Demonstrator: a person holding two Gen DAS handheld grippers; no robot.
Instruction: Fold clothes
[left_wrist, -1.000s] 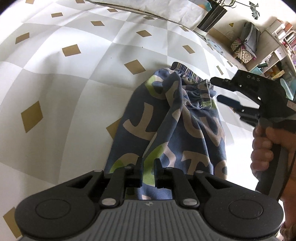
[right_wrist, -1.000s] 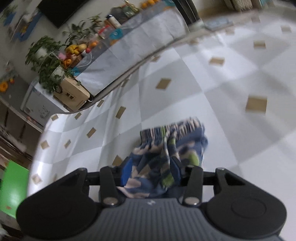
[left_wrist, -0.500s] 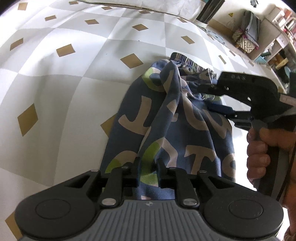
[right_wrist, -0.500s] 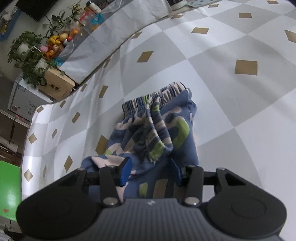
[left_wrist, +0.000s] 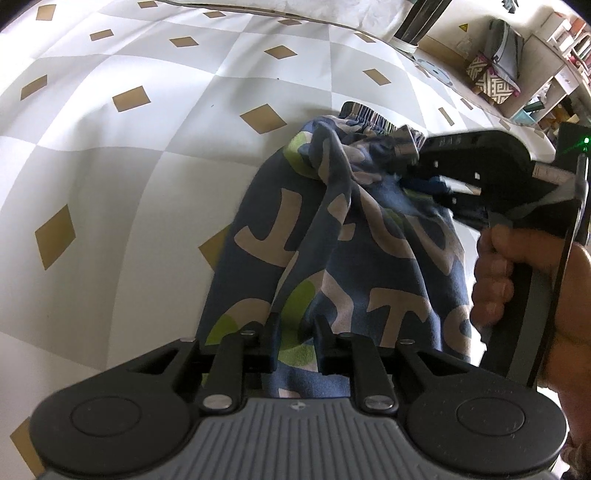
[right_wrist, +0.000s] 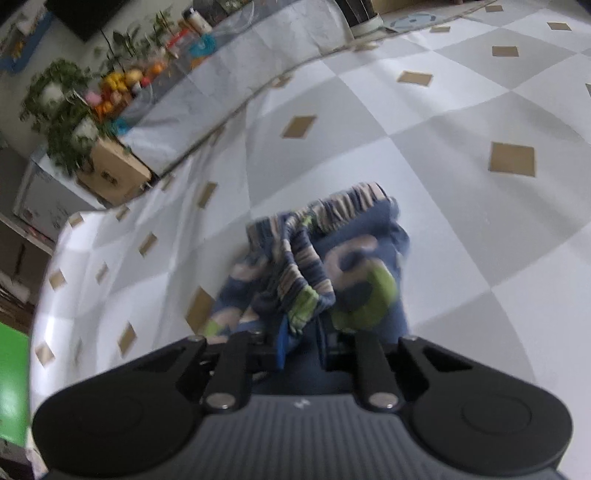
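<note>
Blue shorts (left_wrist: 343, 236), tan letters, green dots, striped waistband, rumpled; left tongs (left_wrist: 295, 341) and right tongs (right_wrist: 301, 341) both pinch cloth, the right's jaws just closed.

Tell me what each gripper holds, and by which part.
Both hold the blue patterned shorts: the left gripper pinches a fold near the leg end, and the right gripper, having just closed, grips bunched fabric near the striped waistband.
</note>
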